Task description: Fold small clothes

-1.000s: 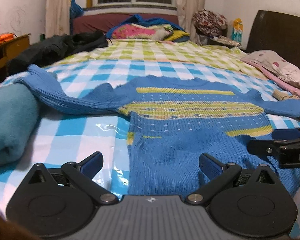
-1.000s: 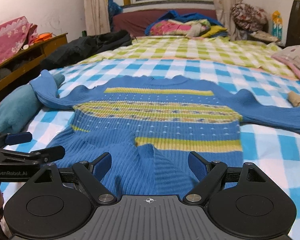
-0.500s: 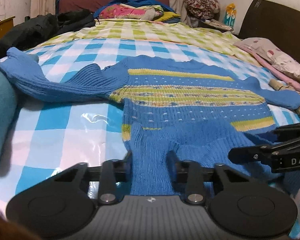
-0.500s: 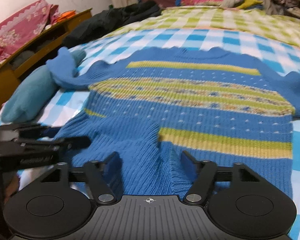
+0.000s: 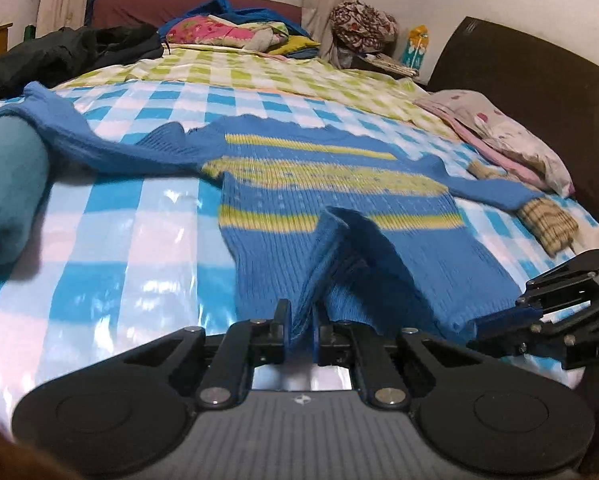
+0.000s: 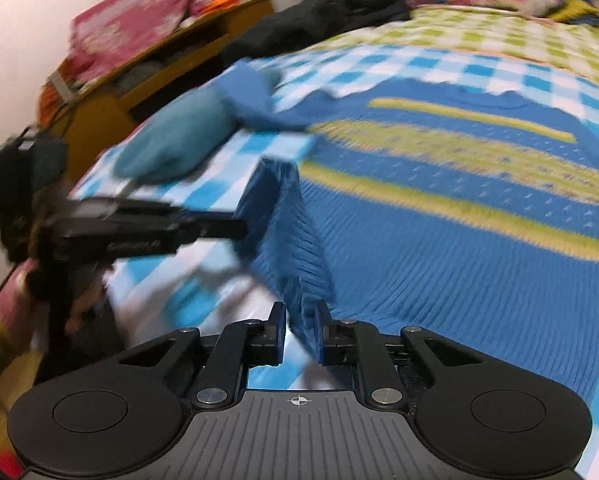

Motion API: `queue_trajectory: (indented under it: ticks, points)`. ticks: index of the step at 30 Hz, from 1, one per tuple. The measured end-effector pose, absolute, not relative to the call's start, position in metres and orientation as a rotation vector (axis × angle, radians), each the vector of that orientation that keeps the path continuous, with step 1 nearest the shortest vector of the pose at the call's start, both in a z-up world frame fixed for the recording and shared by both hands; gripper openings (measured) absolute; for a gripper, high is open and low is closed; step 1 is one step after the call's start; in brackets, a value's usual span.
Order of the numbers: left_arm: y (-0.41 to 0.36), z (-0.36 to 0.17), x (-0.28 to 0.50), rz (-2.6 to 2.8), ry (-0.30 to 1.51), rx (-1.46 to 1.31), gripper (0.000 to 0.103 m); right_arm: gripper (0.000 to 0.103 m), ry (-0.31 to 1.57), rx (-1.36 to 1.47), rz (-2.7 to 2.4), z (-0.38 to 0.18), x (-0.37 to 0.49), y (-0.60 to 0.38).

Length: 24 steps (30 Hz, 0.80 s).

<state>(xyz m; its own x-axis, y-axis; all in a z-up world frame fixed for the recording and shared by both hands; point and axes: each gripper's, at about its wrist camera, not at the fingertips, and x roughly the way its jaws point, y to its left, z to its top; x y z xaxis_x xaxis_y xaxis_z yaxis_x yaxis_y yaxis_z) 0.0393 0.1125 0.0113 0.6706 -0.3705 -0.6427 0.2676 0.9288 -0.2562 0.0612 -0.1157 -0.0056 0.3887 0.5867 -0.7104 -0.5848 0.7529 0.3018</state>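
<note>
A small blue knit sweater [image 5: 331, 168] with yellow-green stripes lies spread on the checked bed cover, sleeves out to both sides. My left gripper [image 5: 301, 326] is shut on the sweater's bottom hem and lifts a ridge of it. My right gripper [image 6: 301, 330] is shut on the hem further along, with the fabric [image 6: 439, 240] pulled up into a fold. Each gripper shows in the other's view: the right one [image 5: 499, 318] at the hem's right corner, the left one [image 6: 243, 228] at the left corner.
A rolled teal cloth [image 5: 7, 192] lies left of the sweater under one sleeve. A folded plaid cloth [image 5: 547, 220] and a pillow [image 5: 511, 140] sit at the right by a dark headboard [image 5: 539, 92]. Dark clothes [image 5: 67, 52] and bedding are piled at the far end. A wooden cabinet [image 6: 159, 64] stands left.
Both grippers went from open to shut on the sweater's bottom hem. They have lifted the hem off the bed, and the right wrist view has swung left.
</note>
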Motion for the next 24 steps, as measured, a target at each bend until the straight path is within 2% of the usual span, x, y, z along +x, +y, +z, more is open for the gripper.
queue_trajectory:
  ticks: [3, 7, 10, 12, 18, 20, 24]
  points:
    - [0.118, 0.011, 0.025, -0.359, 0.765, -0.164, 0.018, 0.019, 0.919, -0.101, 0.774, -0.011, 0.04, -0.109]
    - [0.13, 0.011, 0.009, -0.355, 0.776, -0.217, 0.029, 0.023, 0.954, -0.158, 0.79, -0.017, 0.018, -0.103]
    - [0.139, 0.014, -0.002, -0.322, 0.769, -0.222, 0.03, 0.03, 0.96, -0.165, 0.811, -0.017, 0.005, -0.1]
    - [0.142, 0.017, -0.008, -0.303, 0.754, -0.216, 0.031, 0.031, 0.948, -0.168, 0.798, -0.014, -0.004, -0.102]
    - [0.134, 0.029, -0.012, -0.315, 0.689, -0.187, 0.034, 0.036, 0.918, -0.036, 0.639, -0.002, -0.01, -0.142]
    - [0.127, 0.032, -0.011, -0.33, 0.674, -0.17, 0.038, 0.038, 0.903, 0.011, 0.547, -0.001, -0.008, -0.159]
    - [0.109, 0.028, -0.003, -0.34, 0.66, -0.146, 0.041, 0.039, 0.895, 0.104, 0.326, -0.01, -0.001, -0.191]
